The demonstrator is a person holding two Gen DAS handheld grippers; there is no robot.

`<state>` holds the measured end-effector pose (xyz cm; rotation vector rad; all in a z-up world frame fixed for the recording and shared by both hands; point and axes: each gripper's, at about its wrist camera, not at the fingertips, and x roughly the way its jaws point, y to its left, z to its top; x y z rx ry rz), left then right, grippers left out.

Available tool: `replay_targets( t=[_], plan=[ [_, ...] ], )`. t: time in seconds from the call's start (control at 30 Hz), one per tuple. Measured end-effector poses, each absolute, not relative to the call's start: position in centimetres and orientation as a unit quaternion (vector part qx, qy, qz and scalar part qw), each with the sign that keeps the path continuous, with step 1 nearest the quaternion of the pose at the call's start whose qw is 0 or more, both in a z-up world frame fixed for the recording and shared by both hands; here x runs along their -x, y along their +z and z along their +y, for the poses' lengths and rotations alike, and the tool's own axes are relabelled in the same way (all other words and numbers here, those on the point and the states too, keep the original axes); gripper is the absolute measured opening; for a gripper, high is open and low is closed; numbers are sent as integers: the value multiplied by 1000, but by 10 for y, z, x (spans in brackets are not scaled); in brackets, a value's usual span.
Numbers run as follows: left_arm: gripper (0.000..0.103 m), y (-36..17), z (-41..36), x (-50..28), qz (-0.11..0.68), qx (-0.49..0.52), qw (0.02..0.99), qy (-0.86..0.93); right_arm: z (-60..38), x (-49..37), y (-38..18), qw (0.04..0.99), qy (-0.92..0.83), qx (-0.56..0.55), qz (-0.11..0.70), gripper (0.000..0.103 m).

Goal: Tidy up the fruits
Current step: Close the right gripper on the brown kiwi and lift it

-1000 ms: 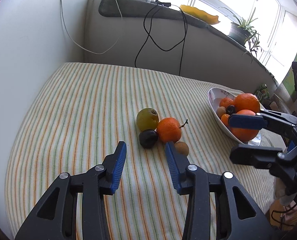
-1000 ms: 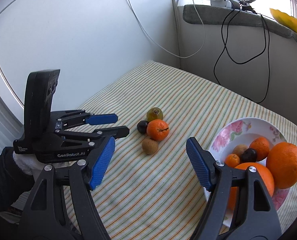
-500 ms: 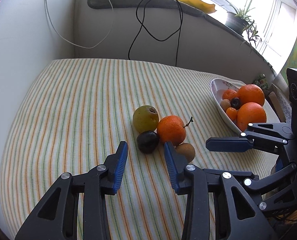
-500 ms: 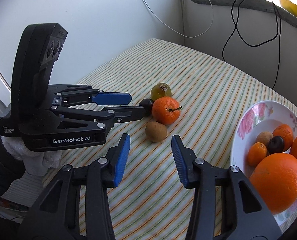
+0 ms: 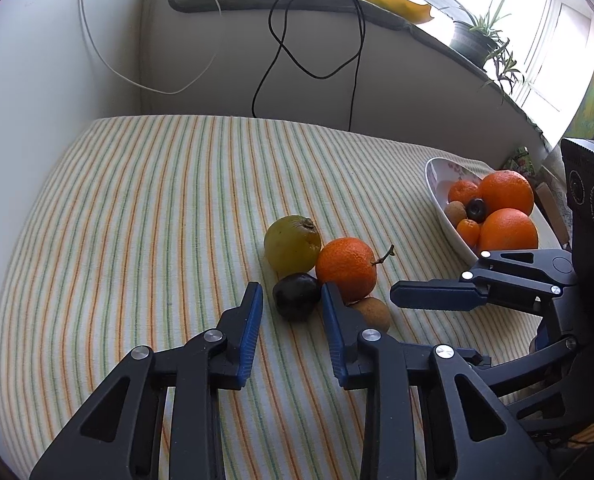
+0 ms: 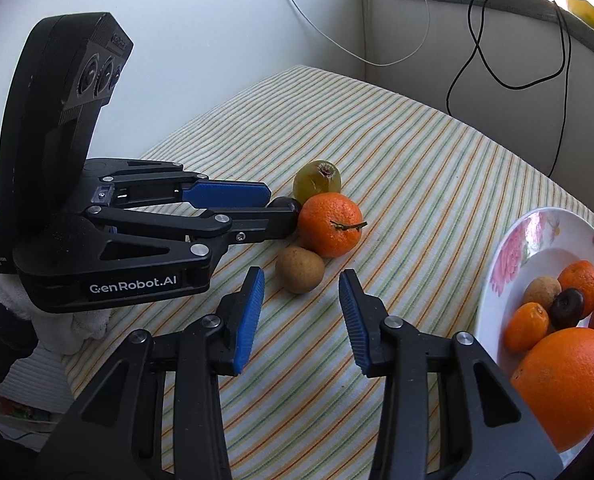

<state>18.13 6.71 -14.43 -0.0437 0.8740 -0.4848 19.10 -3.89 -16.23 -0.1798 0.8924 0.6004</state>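
Dark plum (image 5: 296,297) at frame centre, touching mandarin (image 5: 346,268); left gripper (image 5: 292,308) jaws just narrowed, flanking plum without pressing; right gripper (image 6: 302,311) also narrowed, empty, just below brown kiwi (image 6: 299,268); bowl (image 6: 509,256) at right

A home: striped tablecloth (image 5: 145,208), potted plant (image 5: 473,36) on the windowsill, flowered fruit bowl (image 6: 537,240).

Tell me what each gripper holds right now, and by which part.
Nothing is held. The left gripper has been closing, its jaws flanking the dark plum without pressing it; the right gripper, also closing, is empty before the brown fruit.
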Motion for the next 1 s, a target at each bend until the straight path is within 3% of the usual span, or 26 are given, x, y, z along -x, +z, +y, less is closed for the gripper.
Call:
replay_targets(
  t=[0.43, 1.0],
  plan=[
    [21, -144, 62, -179, 415, 7, 879, -233, -32, -198, -170, 851, 288, 87, 430, 28],
    [21, -139, 65, -169, 408, 16, 885, -226, -40, -182, -161, 855, 294, 84, 419, 28]
  ],
)
